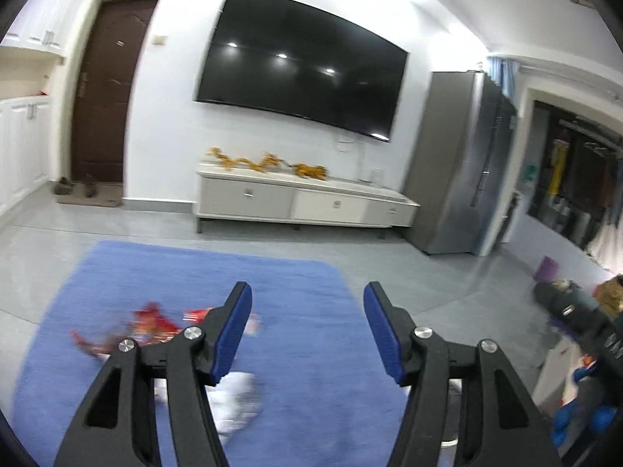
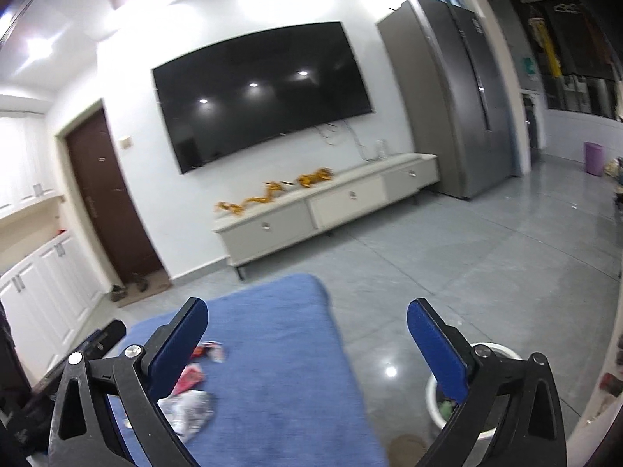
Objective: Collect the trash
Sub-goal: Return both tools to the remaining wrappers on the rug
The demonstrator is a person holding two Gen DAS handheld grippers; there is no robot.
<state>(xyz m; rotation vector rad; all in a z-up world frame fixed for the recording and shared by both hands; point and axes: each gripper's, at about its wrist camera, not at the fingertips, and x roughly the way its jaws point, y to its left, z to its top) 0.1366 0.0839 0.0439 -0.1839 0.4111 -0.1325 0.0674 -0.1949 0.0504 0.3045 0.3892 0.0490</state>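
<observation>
Red snack wrappers (image 1: 153, 325) and a crumpled silver-white wrapper (image 1: 237, 401) lie on a blue rug (image 1: 296, 303). My left gripper (image 1: 307, 303) is open and empty above them, its left finger over the trash. In the right wrist view the rug (image 2: 280, 354) carries red wrappers (image 2: 190, 375) and a silver wrapper (image 2: 189, 412). My right gripper (image 2: 307, 323) is open and empty above the rug's right edge. A white bin (image 2: 490, 393) with trash in it stands on the floor behind the right finger.
A TV (image 1: 303, 62) hangs over a low cabinet (image 1: 307, 202). A brown door (image 1: 105, 93) is at left, a grey fridge (image 1: 463, 163) at right. Bags and clutter (image 1: 576, 311) lie at the right. A purple bin (image 2: 593, 157) stands far right.
</observation>
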